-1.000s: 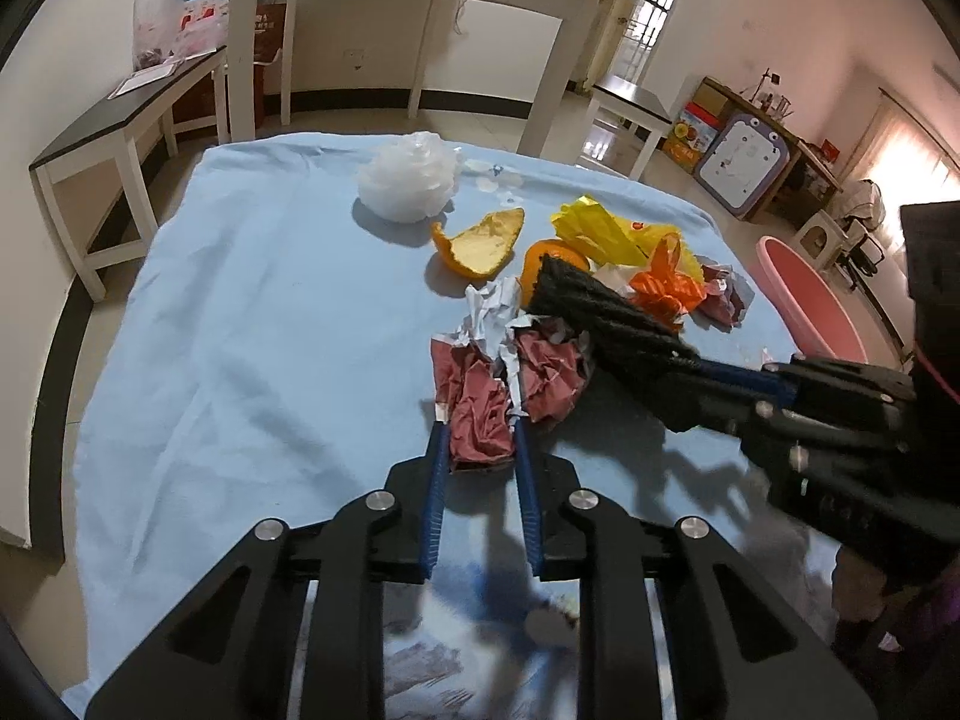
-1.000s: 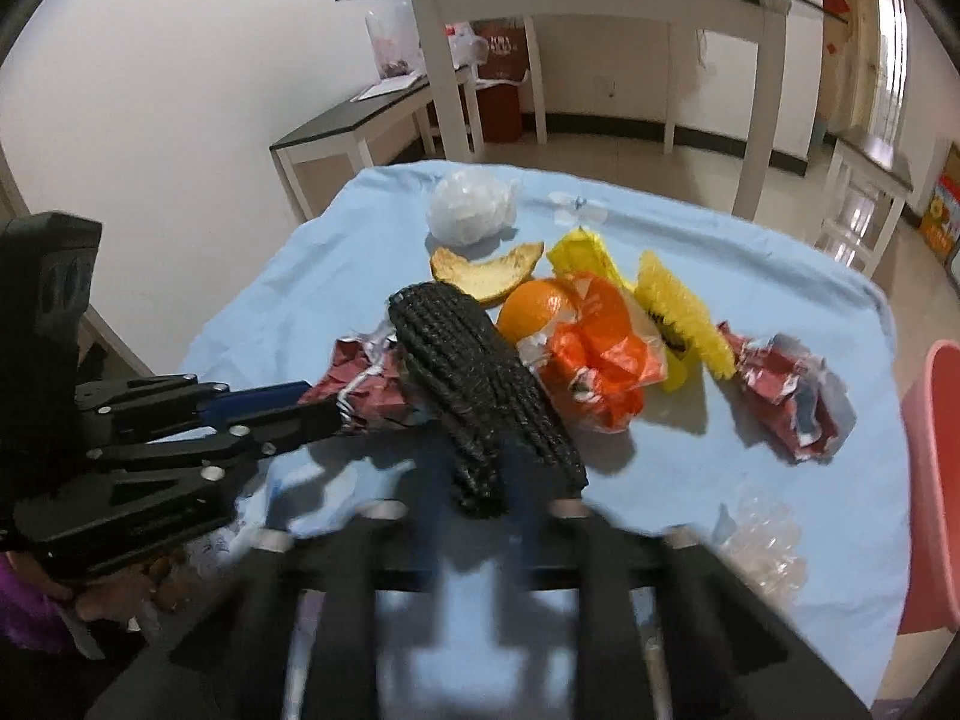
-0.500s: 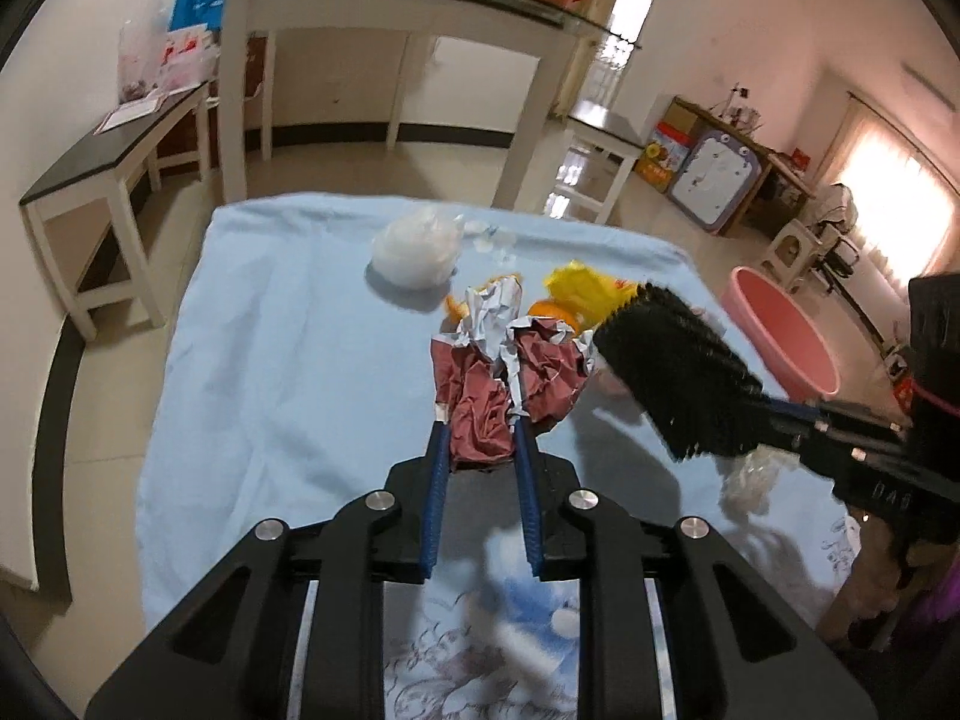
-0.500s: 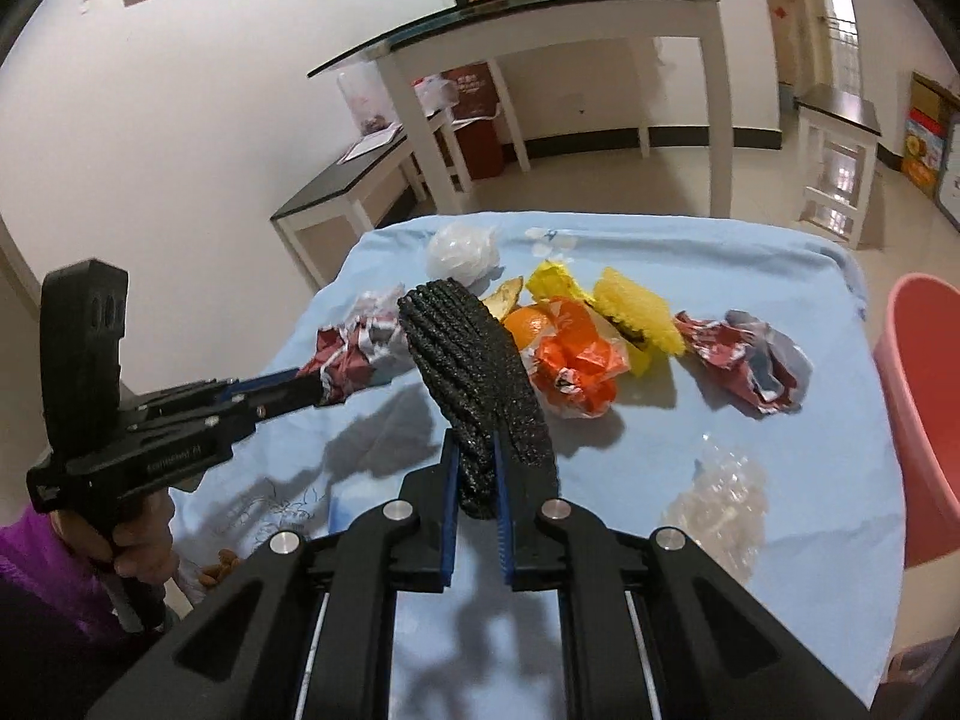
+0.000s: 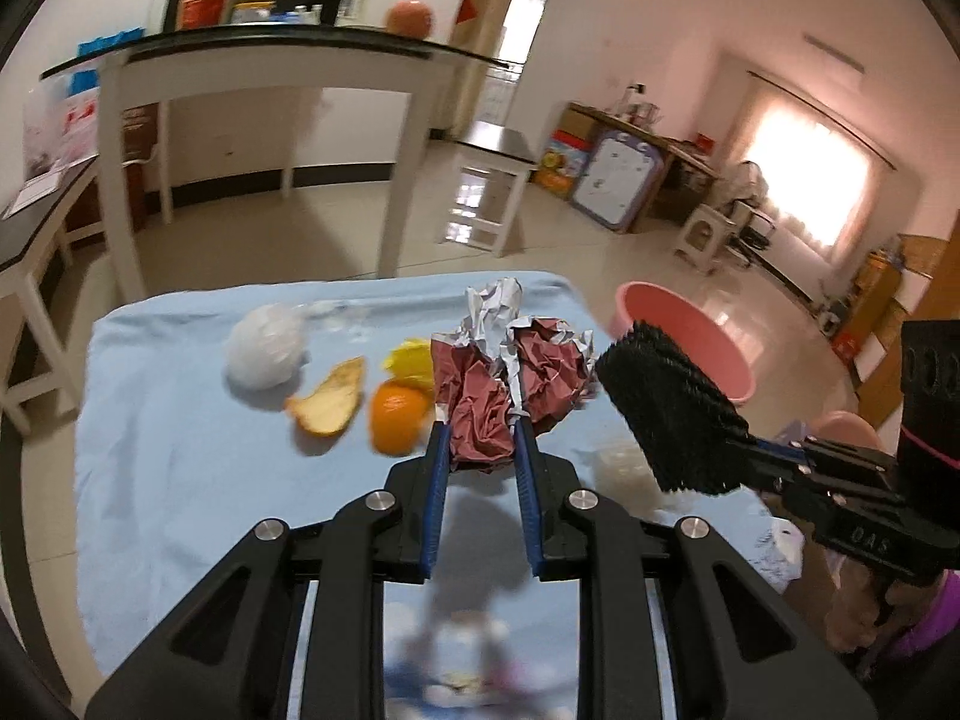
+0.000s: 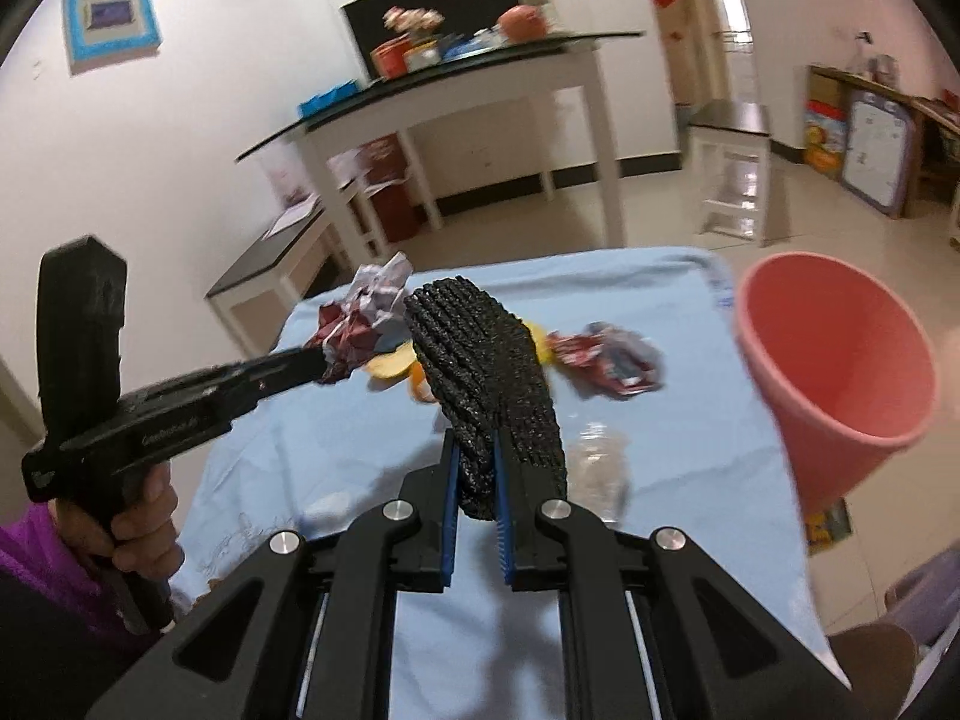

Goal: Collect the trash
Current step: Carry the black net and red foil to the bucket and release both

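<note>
Grippers loaded: left gripper clamps crumpled maroon-and-silver foil wrapper, right gripper clamps black knobbly mesh pad. Carry both over pink plastic bucket, centre above its rim before parting fingers.

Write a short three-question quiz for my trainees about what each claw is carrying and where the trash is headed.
1. True or false: the left claw is shut on a crumpled red and silver wrapper.
2. What does the right claw grip? A) an orange peel B) a black textured pad C) a clear plastic bag
3. Fill in the blank: the pink ______ stands past the right edge of the blue tablecloth.

Key
1. True; the wrapper is pinched between both fingers, off the cloth.
2. B; the black textured pad stands up from the shut fingers.
3. Basin; the pink basin sits off the table's right side, mouth open.
</note>
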The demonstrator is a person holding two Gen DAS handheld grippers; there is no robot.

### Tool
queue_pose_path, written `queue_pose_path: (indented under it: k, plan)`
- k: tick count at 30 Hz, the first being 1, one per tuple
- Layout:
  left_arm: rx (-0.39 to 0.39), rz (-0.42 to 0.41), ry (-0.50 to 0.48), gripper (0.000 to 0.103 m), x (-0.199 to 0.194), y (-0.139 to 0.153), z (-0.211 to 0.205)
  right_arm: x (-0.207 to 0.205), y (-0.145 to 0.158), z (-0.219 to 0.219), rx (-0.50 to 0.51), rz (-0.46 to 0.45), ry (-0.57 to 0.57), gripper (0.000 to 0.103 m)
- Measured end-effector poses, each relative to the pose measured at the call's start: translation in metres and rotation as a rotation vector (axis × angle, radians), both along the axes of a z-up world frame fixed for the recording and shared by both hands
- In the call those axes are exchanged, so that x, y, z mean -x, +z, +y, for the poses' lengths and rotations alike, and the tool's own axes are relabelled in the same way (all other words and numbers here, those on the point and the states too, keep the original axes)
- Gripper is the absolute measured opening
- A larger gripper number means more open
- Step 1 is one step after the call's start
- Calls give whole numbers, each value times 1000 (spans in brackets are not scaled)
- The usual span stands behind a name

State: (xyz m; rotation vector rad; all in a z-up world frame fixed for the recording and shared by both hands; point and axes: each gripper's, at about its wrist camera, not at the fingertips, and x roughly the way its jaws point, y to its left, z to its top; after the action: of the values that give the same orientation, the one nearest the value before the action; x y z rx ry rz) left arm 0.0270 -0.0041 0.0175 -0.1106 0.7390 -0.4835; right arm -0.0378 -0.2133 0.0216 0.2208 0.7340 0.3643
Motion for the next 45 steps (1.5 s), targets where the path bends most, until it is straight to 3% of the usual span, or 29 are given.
queue_pose_path:
  k: [7, 13, 26, 35, 45]
  plan:
    - [13, -26, -46, 21, 2, 12, -34, 11, 22, -57, -5, -52, -174, 10]
    - [34, 17, -29, 21, -2, 15, -69, 0, 20, -122, -57, -50, -273, 10]
    - [-29, 107, 63, 21, -23, 1, -162, -54, -23, -246, -106, -21, -296, 10]
    - [-53, 104, -16, 21, -35, -8, -229, -86, -38, -277, -107, 7, -290, 10]
    - [-89, 105, -75, 21, -66, -25, -277, -106, -68, -272, -125, 103, -336, 11]
